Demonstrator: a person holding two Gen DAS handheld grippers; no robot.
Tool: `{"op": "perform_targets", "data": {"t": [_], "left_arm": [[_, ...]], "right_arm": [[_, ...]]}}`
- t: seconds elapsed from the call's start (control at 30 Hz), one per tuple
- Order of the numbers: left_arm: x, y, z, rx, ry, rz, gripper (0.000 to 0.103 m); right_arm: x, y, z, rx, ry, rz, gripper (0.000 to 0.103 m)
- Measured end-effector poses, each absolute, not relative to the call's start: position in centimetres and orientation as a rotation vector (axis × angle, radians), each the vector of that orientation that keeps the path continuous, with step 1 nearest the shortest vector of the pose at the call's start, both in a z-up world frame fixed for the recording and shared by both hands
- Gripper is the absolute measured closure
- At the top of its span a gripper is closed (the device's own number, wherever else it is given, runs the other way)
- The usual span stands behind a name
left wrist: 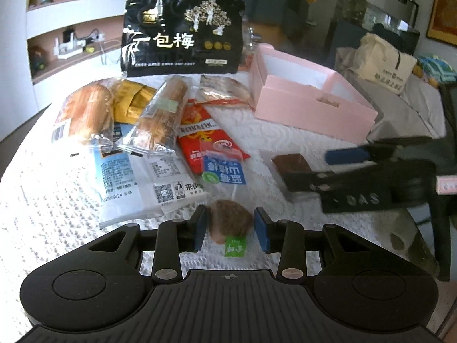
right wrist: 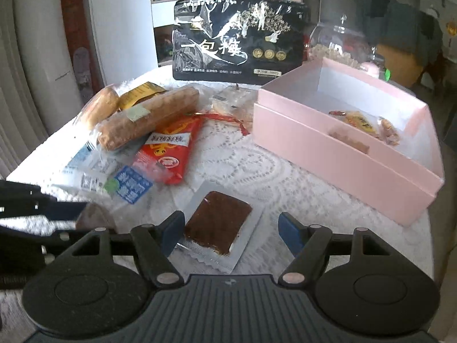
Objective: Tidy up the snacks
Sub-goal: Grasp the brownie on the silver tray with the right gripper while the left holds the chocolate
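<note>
My left gripper [left wrist: 230, 230] is open, its blue pads on either side of a small brown cake in clear wrap with a green label [left wrist: 230, 223]; whether they touch it I cannot tell. My right gripper [right wrist: 228, 233] is open around a brown cake slice in a silver packet [right wrist: 218, 225] lying on the white lace cloth. The right gripper shows in the left wrist view [left wrist: 357, 171] over that slice [left wrist: 291, 163]. A pink open box [right wrist: 342, 154] at right holds a few wrapped snacks [right wrist: 360, 123]. A pile of snacks lies left: bread rolls [right wrist: 148, 120], a red packet [right wrist: 168, 148].
A large black plum bag [right wrist: 237, 45] stands upright at the back of the table. A glass lidded jar [right wrist: 337, 43] stands behind the pink box. White and blue packets [left wrist: 160, 177] lie at the pile's front. A cream tote bag [left wrist: 385, 60] sits off the table at right.
</note>
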State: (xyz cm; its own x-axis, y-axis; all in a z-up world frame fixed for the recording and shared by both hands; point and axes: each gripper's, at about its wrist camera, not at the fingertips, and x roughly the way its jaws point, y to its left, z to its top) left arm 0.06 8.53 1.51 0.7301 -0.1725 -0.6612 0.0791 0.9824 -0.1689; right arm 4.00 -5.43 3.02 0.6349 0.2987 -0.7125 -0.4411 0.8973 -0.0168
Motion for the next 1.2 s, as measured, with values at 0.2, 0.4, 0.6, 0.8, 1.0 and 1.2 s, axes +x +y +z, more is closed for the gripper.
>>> {"op": "perform_targets", "data": {"t": [0.2,0.4,0.6,0.8,1.0,1.2], "left_arm": [[0.0,8.5,1.5,-0.141,0.736,-0.134,0.062],[0.1,8.6,1.5,-0.151,0.739,-0.137,0.062],[-0.3,8.6,1.3,-0.146,0.721,-0.136,0.062],[-0.3,8.6,1.2,-0.153,0.716,-0.132,0.062],[-0.5,8.4,1.2,-0.147,0.711,-0.126,0.062],[-1.0,7.8,1.0,-0.100,0.690,-0.122,0.061]], "right_arm": [[2.6,-7.7,2.5,-0.153,0.746,0.392,0.020],[2.9,-7.8,2.4,-0.131,0.801,0.396,0.010],[2.2,-7.3,2.0,-0.180,0.802,0.435,0.000],[1.8,-7.8,3.3,-0.122,0.743,0.488,0.027],[3.3,-5.9,3.7,-0.131,0.755,0.498,0.044],[3.4,-5.4,3.3,-0.143,0.777,0.496,0.055]]}}
